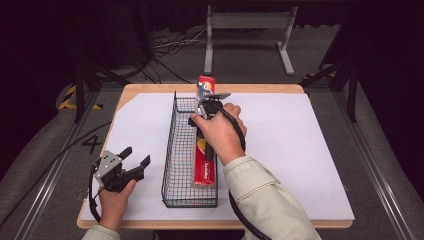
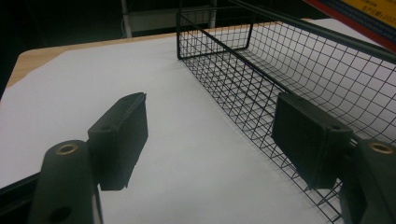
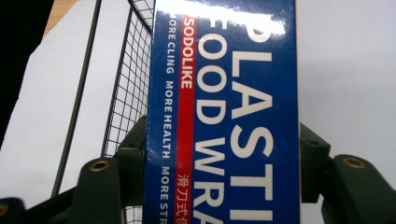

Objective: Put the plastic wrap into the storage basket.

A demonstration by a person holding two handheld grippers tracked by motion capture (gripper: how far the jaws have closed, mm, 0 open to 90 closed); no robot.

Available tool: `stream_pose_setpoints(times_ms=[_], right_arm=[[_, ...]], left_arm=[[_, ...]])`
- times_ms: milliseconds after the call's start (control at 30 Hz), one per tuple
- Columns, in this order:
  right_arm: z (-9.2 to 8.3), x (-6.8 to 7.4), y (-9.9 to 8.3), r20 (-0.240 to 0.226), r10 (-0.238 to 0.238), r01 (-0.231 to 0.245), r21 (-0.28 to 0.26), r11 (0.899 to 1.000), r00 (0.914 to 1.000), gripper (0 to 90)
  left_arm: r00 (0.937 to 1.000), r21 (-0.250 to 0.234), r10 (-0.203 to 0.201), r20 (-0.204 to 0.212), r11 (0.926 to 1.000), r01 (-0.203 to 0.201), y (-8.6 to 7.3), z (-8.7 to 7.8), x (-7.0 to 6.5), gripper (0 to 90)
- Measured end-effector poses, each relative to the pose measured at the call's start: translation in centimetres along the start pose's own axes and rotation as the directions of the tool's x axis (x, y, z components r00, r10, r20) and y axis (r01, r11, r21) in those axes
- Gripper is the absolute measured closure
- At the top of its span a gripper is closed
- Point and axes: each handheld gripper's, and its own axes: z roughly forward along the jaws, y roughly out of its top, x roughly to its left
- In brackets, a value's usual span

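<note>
- Dark curtains and a grey floor with loose cables ring my workspace; a pale wooden table (image 1: 150, 89) carries a smooth white sheet (image 1: 300, 150) across nearly its whole top.
- From the high view I see a long, narrow black wire basket (image 1: 181, 165) standing lengthwise on the sheet, with a red box (image 1: 204, 167) lying flat inside along its right wall.
- That same view shows my right gripper (image 1: 206, 100) above the basket's far end, clamped on a blue plastic wrap box (image 1: 205, 86) that pokes up beyond the hand.
- My right gripper view gives what the high view cannot: the box (image 3: 224, 116) is glossy blue card with a red stripe and white lettering, and both dark pads press its two long edges; basket mesh lies to its left.
- My left gripper (image 1: 136, 159) rests at the near left of the table, apart from the basket, jaws spread wide with nothing between them.
- In my left gripper view the ribbed rectangular pads (image 2: 122, 135) frame bare white sheet, the basket's (image 2: 261, 79) thin square mesh rises close on the right, and a red and yellow carton edge shows in the top corner.
</note>
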Motion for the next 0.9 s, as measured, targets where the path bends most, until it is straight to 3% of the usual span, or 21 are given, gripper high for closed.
stream_pose_setpoints(times_ms=[900], right_arm=[[3.6, 1.0, -2.4, 0.022, -0.01, 0.009, 0.053, 0.999, 0.9997, 38.9]], left_arm=[[1.0, 0.002, 0.004, 0.005, 1.0, -0.004, 0.1, 0.2, -0.1, 27.4]])
